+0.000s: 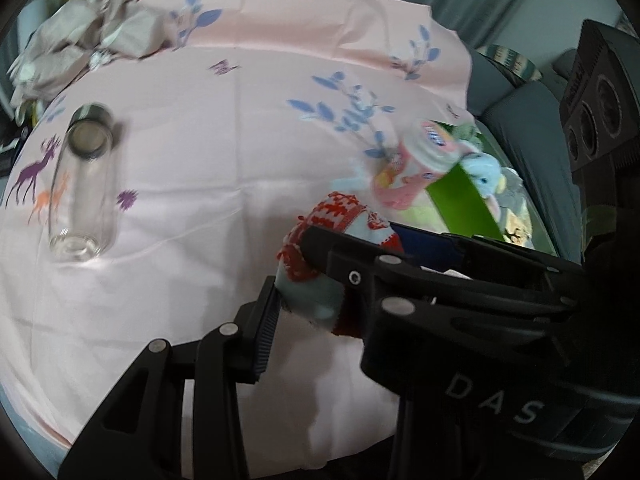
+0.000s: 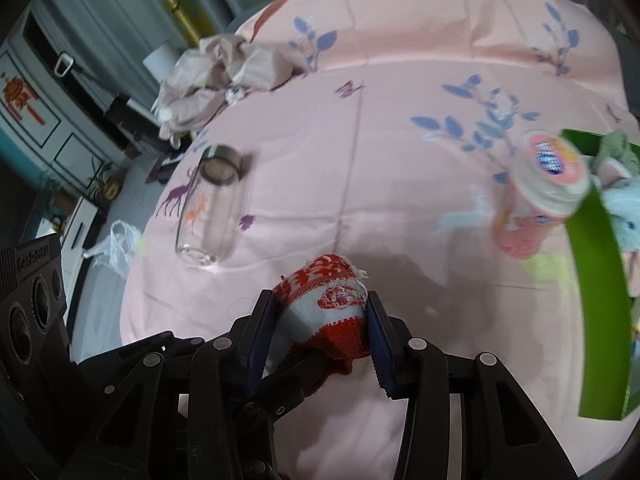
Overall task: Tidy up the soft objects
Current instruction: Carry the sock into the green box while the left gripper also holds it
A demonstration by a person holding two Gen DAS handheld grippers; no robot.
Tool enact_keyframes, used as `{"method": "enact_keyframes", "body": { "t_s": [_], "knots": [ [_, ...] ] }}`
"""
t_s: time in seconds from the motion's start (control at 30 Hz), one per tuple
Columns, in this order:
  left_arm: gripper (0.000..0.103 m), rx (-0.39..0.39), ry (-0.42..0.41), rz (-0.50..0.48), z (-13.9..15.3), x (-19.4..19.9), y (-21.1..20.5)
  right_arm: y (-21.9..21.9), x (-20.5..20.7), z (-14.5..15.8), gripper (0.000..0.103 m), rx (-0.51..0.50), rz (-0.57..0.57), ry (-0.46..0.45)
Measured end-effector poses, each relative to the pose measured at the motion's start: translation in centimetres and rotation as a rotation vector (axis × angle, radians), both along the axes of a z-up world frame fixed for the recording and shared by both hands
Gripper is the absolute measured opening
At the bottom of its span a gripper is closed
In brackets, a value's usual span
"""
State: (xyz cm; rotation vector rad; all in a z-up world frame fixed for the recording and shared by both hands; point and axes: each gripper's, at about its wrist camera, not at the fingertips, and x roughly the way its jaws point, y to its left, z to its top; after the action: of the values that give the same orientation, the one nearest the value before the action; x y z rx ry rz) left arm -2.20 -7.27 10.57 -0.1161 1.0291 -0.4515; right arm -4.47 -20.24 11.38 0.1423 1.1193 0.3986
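Note:
A red, white and pale-blue knitted sock (image 2: 328, 312) is held above the pink bedsheet (image 2: 360, 184). My right gripper (image 2: 320, 320) is shut on the sock, one pad on each side. In the left wrist view the sock (image 1: 320, 264) sits between my left gripper's (image 1: 296, 276) left finger (image 1: 266, 328) and the right gripper's fingers, which cross in from the right. The left gripper's jaws stand apart beside the sock. A green box (image 2: 596, 280) at the right holds plush toys (image 2: 628, 212).
A clear glass bottle (image 2: 212, 208) lies on the sheet at the left. A pink canister (image 2: 536, 196) leans against the green box. A crumpled beige cloth (image 2: 216, 76) lies at the far left edge. A cabinet and floor clutter are off the bed's left.

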Motion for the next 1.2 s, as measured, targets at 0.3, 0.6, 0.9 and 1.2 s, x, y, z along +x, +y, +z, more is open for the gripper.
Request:
{"method": "enact_keyframes", "body": {
  "t_s": [0.3, 0.6, 0.9, 1.2],
  "knots": [
    [0.037, 0.014, -0.068, -0.146, 2.7, 0.2, -6.4, -6.0, -1.0, 3.1, 0.047, -0.01, -0.158, -0.091],
    [0.037, 0.027, -0.146, -0.305, 4.8, 1.0, -13.7, -13.2, -0.9, 5.5, 0.047, -0.002, -0.334, -0.166],
    [0.037, 0.004, -0.178, -0.417, 4.9, 2.0, -20.3, -20.2, -1.2, 5.9, 0.047, 0.036, -0.522, -0.212],
    [0.037, -0.009, -0.153, -0.491, 3.6, 3.9, -25.5, -25.9, -0.4, 4.8, 0.047, 0.117, -0.687, -0.213]
  ]
}}
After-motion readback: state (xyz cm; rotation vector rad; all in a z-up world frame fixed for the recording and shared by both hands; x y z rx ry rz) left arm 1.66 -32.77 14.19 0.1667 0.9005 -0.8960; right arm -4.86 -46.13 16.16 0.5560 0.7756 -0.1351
